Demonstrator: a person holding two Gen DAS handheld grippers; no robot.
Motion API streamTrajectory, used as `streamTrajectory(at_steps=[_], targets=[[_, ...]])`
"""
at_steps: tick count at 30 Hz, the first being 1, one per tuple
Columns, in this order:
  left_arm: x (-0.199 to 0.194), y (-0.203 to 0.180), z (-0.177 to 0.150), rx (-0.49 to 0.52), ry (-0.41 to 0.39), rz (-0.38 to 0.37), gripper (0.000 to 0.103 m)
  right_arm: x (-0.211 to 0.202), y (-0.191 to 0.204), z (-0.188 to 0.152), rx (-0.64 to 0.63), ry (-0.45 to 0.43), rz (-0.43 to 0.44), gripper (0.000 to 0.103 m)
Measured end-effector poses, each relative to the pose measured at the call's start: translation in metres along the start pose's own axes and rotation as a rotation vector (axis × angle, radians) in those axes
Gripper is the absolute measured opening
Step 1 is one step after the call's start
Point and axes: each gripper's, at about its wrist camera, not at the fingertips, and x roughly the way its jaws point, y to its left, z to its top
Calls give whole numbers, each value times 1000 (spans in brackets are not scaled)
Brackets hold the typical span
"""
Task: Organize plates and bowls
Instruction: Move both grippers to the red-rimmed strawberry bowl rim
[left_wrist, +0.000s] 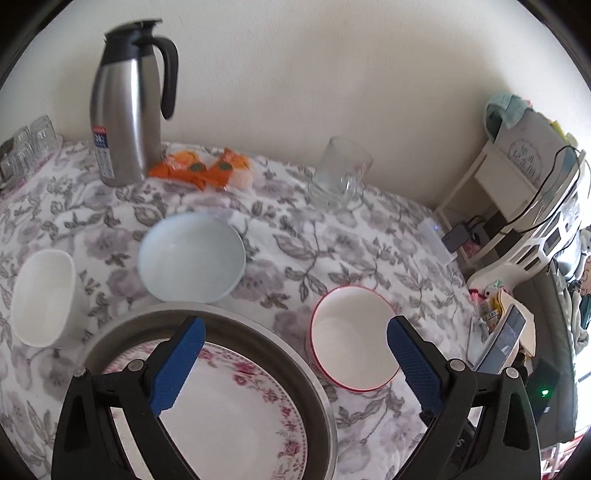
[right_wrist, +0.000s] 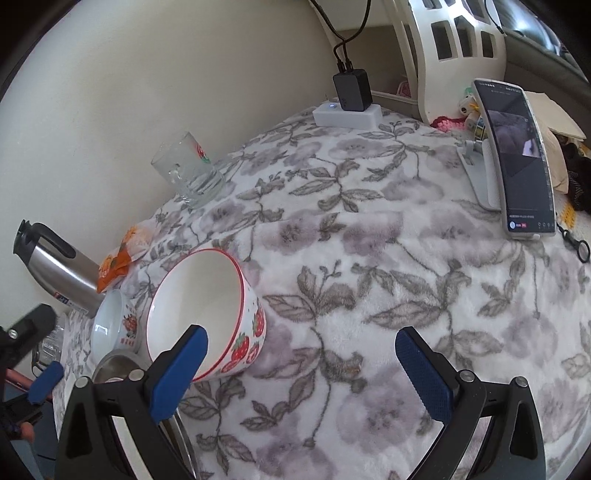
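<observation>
Round grey metal tray (left_wrist: 295, 363) holding floral-rimmed ceramic plate (left_wrist: 236, 413); red-rimmed strawberry-print bowl (right_wrist: 207, 314) empty on fleecy floral table (right_wrist: 369, 266); left gripper (left_wrist: 295, 363) and right gripper (right_wrist: 301, 363) wide open, empty.

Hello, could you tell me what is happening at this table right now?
A person holding a two-finger claw in each hand is sorting dishes on a floral tablecloth. Both the left claw and the right claw are open and empty. A floral-rimmed plate already sits in a round metal tray. A red-rimmed strawberry bowl, a pale blue bowl and a white bowl stand loose beside it.
</observation>
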Motion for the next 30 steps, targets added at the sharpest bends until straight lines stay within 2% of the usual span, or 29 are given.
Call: streamTrajectory(at_steps=[10,15,20,26,28,30], targets=[[37,-16,-8,58,67,38,99,22,6,4,-36,34,-9,100],[44,-21,-7,80,65,39,99,29,9,6,-56,46,-8,87],[53,-17,-8,67,88,38,97,37,9,4,-45,78,23,86],[54,-18,-8,81,75,36,95,41,12,3,-36,90,39,86],[56,-20,-8,94,74,34,91,43,11,3,-32,97,40,83],[60,-21,-8,101,81,32,89,46,11,2,-28,109,45,75]])
